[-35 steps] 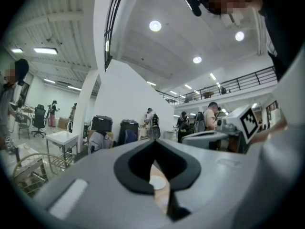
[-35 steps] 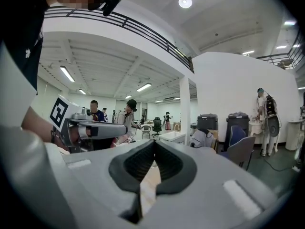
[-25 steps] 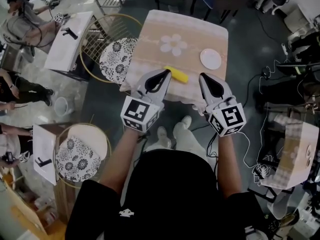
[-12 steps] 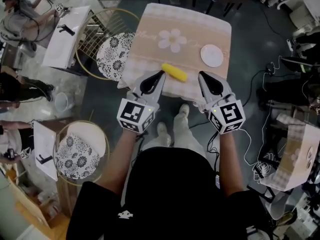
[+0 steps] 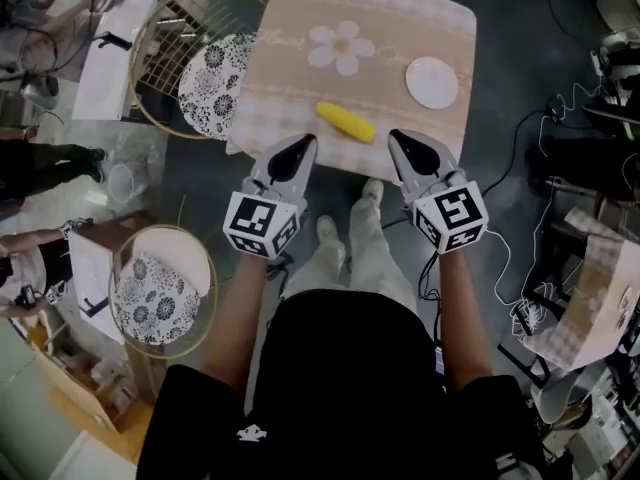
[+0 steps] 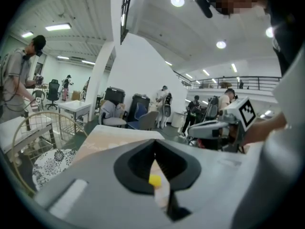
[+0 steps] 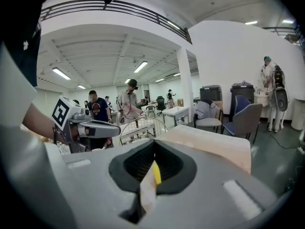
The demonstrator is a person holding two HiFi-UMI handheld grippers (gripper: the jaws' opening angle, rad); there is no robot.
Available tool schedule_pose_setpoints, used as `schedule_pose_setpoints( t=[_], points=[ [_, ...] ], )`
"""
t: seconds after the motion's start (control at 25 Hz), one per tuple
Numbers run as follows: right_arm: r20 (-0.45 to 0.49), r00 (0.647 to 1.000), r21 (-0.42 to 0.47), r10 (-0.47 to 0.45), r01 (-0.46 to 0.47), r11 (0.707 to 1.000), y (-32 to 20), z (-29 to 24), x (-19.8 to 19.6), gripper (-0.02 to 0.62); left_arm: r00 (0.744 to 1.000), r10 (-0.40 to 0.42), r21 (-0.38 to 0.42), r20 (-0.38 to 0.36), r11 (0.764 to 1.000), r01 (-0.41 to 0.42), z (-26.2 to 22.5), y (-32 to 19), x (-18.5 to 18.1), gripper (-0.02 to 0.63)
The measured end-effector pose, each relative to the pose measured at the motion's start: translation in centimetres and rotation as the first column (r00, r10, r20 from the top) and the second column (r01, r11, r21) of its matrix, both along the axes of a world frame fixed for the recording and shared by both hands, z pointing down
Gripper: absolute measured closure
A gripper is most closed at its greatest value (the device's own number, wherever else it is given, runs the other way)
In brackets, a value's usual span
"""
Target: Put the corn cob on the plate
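nothing done on the task yet, as far as i can see. the corn cob [image 5: 346, 122] lies flat on the desk [image 5: 290, 93], near the edge closest to the person, and nobody's touching it. the plate [image 5: 432, 82] sits bare, up and to the right of the cob in the head view, well apart from it. so the whole job is left: grab the cob, carry it over, set it down.

left tool [image 5: 301, 144] is closed with nothing in it, hanging just down-left of the cob, short of the desk edge. right tool [image 5: 397, 138] is also closed and empty, just down-right of the cob. in both gripper views you only get a sliver of yellow cob through the slit between the shut jaws. either one has to open up before it can take anything.

compared to a second ago: both tools have dropped. back then the left tip was almost at the cob's near end and both overlapped the desk edge; now they're clear of it. the jaws were shut then too. cob and plate haven't moved on the desk.
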State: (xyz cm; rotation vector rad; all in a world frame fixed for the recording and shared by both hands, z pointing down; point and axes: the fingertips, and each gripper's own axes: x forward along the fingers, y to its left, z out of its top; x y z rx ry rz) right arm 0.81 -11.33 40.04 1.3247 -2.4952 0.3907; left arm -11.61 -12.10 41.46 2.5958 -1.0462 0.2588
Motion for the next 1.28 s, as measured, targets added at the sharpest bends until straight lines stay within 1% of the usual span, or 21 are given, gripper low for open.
schedule_pose_setpoints(
  t=[0.08, 0.24, 0.28, 0.4, 0.48, 0.56, 0.6, 0.68, 0.72, 0.8, 0.88, 1.0, 1.08, 1.12, 1.16, 1.28],
  points=[
    [0.005, 1.0, -0.028, -0.001, 0.001, 1.0, -0.6, 1.6, 0.0, 0.593, 1.0, 0.011, -0.025, 0.013, 1.0, -0.011, 1.7, -0.3, 0.1, 0.597],
    [0.009, 1.0, -0.082, -0.002, 0.003, 0.997, -1.1, 4.6, 0.2, 0.592, 0.997, 0.035, -0.065, 0.067, 0.997, -0.03, 4.5, -1.0, 0.5, 0.595],
    [0.011, 1.0, -0.095, -0.003, 0.004, 0.995, -1.2, 5.3, 0.3, 0.592, 0.996, 0.042, -0.071, 0.076, 0.997, -0.037, 5.1, -1.3, 0.6, 0.581],
    [0.013, 1.0, -0.132, -0.015, 0.017, 0.991, -1.6, 7.3, 0.4, 0.584, 0.993, 0.07, -0.093, 0.096, 0.994, -0.061, 6.7, -2.2, 0.9, 0.58],
    [0.012, 1.0, -0.148, -0.025, 0.026, 0.989, -1.8, 8.5, 0.4, 0.577, 0.988, 0.097, -0.105, 0.122, 0.991, -0.084, 8.0, -2.7, 1.2, 0.558],
    [0.006, 0.999, -0.161, -0.037, 0.037, 0.986, -2.0, 9.5, 0.4, 0.571, 0.977, 0.135, -0.112, 0.166, 0.987, -0.117, 9.3, -3.1, 1.4, 0.518],
    [0.001, 0.999, -0.168, -0.045, 0.045, 0.985, -2.1, 10.0, 0.3, 0.566, 0.97, 0.161, -0.116, 0.184, 0.983, -0.141, 9.8, -3.3, 1.6, 0.514],
    [-0.007, 0.998, -0.183, -0.065, 0.062, 0.981, -2.3, 11.1, 0.1, 0.544, 0.952, 0.23, -0.13, 0.202, 0.97, -0.207, 10.8, -3.4, 2.0, 0.504],
    [-0.01, 0.997, -0.191, -0.074, 0.07, 0.979, -2.3, 11.7, 0.0, 0.535, 0.939, 0.268, -0.137, 0.217, 0.96, -0.243, 11.3, -3.4, 2.2, 0.481],
    [-0.018, 0.996, -0.212, -0.089, 0.083, 0.974, -2.4, 13.0, -0.2, 0.505, 0.9, 0.34, -0.157, 0.273, 0.939, -0.307, 12.7, -3.5, 2.3, 0.447],
    [-0.026, 0.994, -0.233, -0.102, 0.093, 0.968, -2.5, 14.2, -0.4, 0.485, 0.856, 0.394, -0.179, 0.335, 0.918, -0.353, 14.1, -3.8, 2.2, 0.437],
    [-0.031, 0.994, -0.265, -0.109, 0.097, 0.959, -2.5, 16.0, -0.4, 0.46, 0.793, 0.447, -0.2, 0.414, 0.894, -0.4, 16.3, -4.5, 2.4, 0.414],
    [-0.037, 0.991, -0.292, -0.125, 0.109, 0.95, -2.6, 17.2, -0.5, 0.437, 0.746, 0.479, -0.22, 0.463, 0.877, -0.427, 18.0, -4.9, 2.5, 0.39],
    [-0.043, 0.99, -0.305, -0.138, 0.118, 0.945, -2.7, 17.8, -0.6, 0.422, 0.718, 0.498, -0.239, 0.487, 0.866, -0.439, 19.1, -5.0, 2.4, 0.389],
    [-0.052, 0.987, -0.317, -0.151, 0.127, 0.94, -2.7, 18.4, -0.8, 0.409, 0.685, 0.52, -0.261, 0.51, 0.852, -0.453, 20.1, -5.0, 2.3, 0.38],
    [-0.085, 0.98, -0.339, -0.179, 0.141, 0.93, -3.1, 19.8, -1.1, 0.369, 0.57, 0.586, -0.303, 0.576, 0.801, -0.517, 22.4, -5.2, 2.4, 0.374]
  ],
)
